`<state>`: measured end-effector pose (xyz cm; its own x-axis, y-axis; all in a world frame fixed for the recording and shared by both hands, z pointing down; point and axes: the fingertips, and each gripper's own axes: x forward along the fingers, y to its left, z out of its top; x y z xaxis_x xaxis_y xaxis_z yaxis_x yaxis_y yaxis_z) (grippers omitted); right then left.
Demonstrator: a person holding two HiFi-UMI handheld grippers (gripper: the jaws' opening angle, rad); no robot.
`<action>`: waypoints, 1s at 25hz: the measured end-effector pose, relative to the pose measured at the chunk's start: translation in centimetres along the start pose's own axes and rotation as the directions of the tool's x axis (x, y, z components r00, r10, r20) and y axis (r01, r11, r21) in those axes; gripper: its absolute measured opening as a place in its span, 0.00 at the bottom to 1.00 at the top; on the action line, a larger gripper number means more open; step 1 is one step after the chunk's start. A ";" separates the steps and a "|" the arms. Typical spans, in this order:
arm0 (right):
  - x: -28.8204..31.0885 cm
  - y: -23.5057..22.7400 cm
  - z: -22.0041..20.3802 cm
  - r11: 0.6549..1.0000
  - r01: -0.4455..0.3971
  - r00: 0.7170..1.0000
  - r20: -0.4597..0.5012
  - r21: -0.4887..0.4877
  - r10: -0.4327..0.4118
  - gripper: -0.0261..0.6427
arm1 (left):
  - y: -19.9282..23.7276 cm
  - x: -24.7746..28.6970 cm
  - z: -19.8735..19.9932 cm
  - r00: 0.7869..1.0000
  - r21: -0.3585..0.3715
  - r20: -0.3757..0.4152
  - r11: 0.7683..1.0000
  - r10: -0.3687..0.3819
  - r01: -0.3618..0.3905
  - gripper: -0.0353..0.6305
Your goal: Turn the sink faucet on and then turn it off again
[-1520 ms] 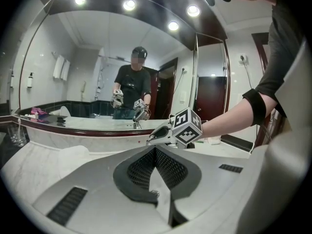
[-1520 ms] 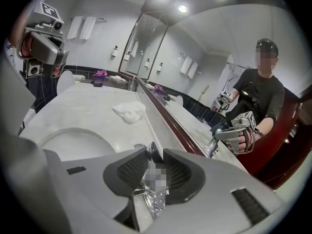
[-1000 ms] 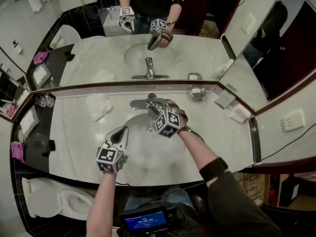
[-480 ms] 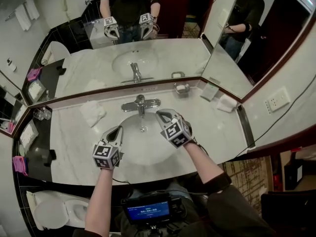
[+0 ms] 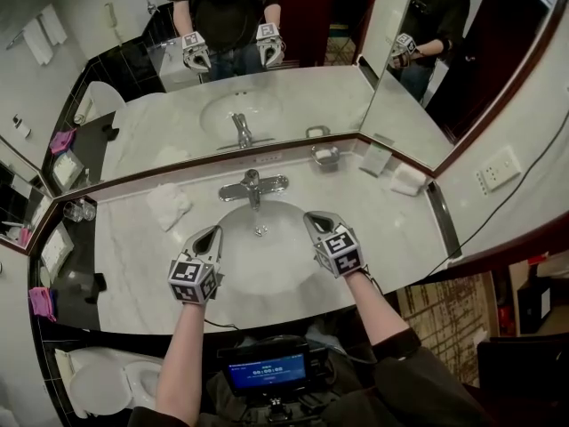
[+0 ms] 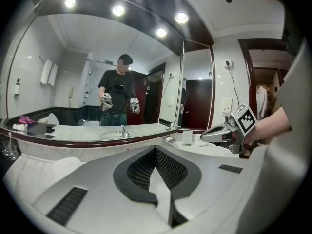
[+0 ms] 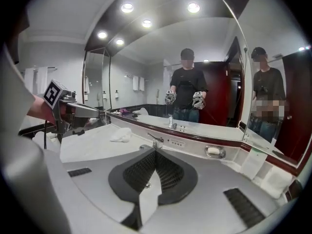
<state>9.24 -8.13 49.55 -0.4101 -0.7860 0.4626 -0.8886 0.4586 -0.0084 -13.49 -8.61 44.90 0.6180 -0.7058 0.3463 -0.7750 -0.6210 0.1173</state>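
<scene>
The chrome faucet (image 5: 253, 185) stands at the back of the white oval sink (image 5: 233, 285), its lever level over the spout. My left gripper (image 5: 212, 236) hovers over the sink's near left rim, shut and empty. Over the near right rim is my right gripper (image 5: 313, 219), also shut and empty, well short of the faucet. In the right gripper view the faucet (image 7: 155, 141) shows just past the closed jaws of that gripper (image 7: 155, 152), with the left gripper (image 7: 73, 110) at the left. The left gripper view shows its own closed gripper (image 6: 155, 150) and the right gripper (image 6: 229, 130).
A crumpled white cloth (image 5: 167, 205) lies left of the faucet. A soap dish (image 5: 325, 156), a card (image 5: 375, 160) and a folded towel (image 5: 409, 181) sit at the back right. Glasses (image 5: 78, 210) stand at the far left. A mirror runs behind the counter. A toilet (image 5: 98, 385) is at the lower left.
My right gripper has pulled away from the faucet lever, back toward me and to the right, rolling as it went. The left gripper has stayed in place.
</scene>
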 end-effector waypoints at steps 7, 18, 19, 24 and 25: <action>0.3 0.0 -1.0 1.000 -0.005 1.000 -0.010 0.009 0.005 0.07 | -0.7 0.0 0.3 1.000 0.035 -0.003 0.999 -0.023 0.023 0.05; 0.4 -0.2 -1.6 1.000 -0.012 1.000 -0.029 -0.014 0.011 0.07 | -1.3 -0.2 0.1 1.000 0.013 -0.005 1.000 -0.028 0.028 0.05; 0.4 -0.2 -1.7 1.000 -0.012 0.999 -0.030 -0.019 0.012 0.07 | -1.2 -0.2 0.1 1.000 0.010 -0.004 1.000 -0.019 0.019 0.05; 0.9 0.5 -1.2 0.998 -0.021 0.999 -0.032 -0.060 0.019 0.07 | -0.9 -0.3 0.1 1.000 0.008 0.001 1.000 -0.011 0.011 0.05; 1.0 0.8 -1.0 0.997 -0.024 0.999 -0.040 -0.078 0.021 0.07 | -0.8 -0.3 0.2 1.000 0.005 0.002 1.000 -0.003 0.003 0.05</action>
<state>8.38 -8.13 50.88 -0.4196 -0.7591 0.4977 -0.8598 0.5082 0.0502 -13.02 -7.99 44.53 0.6209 -0.7045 0.3438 -0.7722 -0.6252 0.1134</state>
